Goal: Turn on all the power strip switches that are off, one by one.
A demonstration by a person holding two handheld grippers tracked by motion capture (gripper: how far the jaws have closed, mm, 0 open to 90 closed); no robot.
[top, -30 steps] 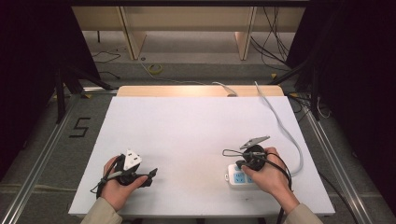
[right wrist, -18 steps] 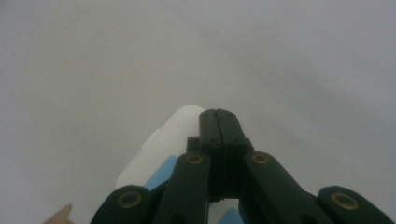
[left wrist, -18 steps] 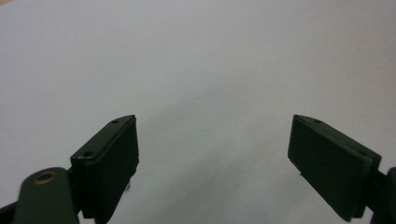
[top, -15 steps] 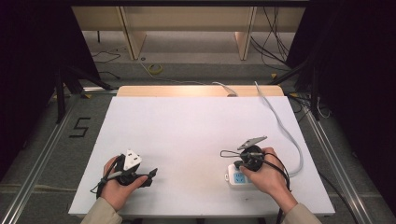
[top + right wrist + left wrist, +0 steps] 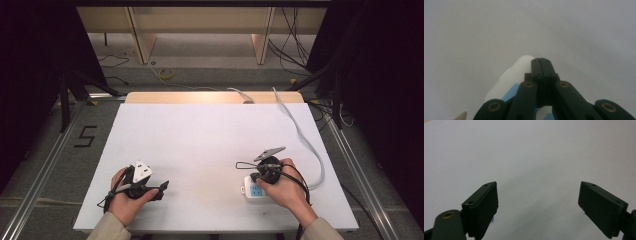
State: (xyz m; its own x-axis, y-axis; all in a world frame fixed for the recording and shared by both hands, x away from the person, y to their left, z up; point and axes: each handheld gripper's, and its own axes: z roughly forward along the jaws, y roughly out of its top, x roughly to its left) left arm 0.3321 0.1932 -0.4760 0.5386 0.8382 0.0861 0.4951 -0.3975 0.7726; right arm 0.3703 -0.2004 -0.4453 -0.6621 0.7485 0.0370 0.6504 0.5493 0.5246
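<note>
On the white tabletop (image 5: 210, 145), high view: left hand-held gripper (image 5: 159, 189) near the front edge; right hand-held gripper (image 5: 243, 165) above a white power strip (image 5: 251, 189), its cord (image 5: 305, 140) trailing back.
Left gripper view: jaws spread wide, nothing between.
Right gripper view: jaws pressed together, empty, over the power strip (image 5: 509, 80); lowering them closed would likely just shove it.

A white table (image 5: 200, 150) is standing on a grey floor (image 5: 45, 165), with a bare wooden strip (image 5: 200, 97) showing along its far edge. A black "5" (image 5: 86, 136) is lying marked on the floor to the table's left. Beyond the table, a yellow coil (image 5: 166, 74) and loose black cables (image 5: 295, 45) are lying near wooden legs (image 5: 141, 35). Dark curtains (image 5: 385, 75) are hanging at both sides.
</note>
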